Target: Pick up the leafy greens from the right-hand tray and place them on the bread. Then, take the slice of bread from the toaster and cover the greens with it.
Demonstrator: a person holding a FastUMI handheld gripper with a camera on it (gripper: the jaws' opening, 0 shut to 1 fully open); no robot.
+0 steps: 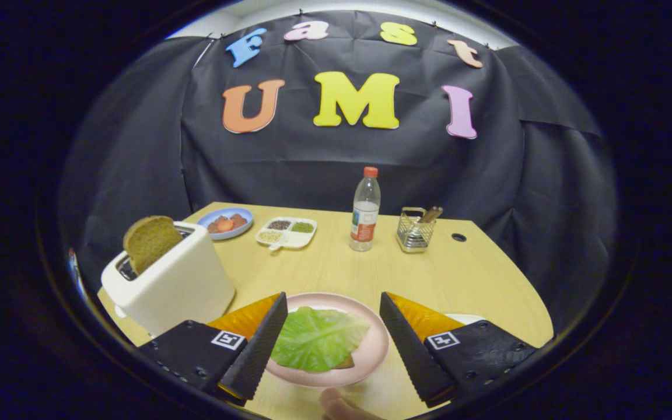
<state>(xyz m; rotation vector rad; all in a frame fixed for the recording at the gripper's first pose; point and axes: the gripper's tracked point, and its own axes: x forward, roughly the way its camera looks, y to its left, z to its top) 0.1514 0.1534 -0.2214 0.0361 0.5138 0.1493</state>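
Note:
A green leaf (317,338) lies on a slice of bread (347,363) on a pink plate (375,344), right between my fingers. My gripper (333,301) stands open above the plate, with nothing held. To the left, beyond my left finger, a white toaster (170,281) holds a brown slice of bread (150,241) sticking up out of its slot. The rim of a white tray (465,318) peeks out behind my right finger.
At the back of the wooden table (464,274) stand a blue plate (226,222) with food, a white divided dish (287,231), a plastic bottle (364,211) and a wire basket (416,230). A person's fingers (342,405) show just below the plate.

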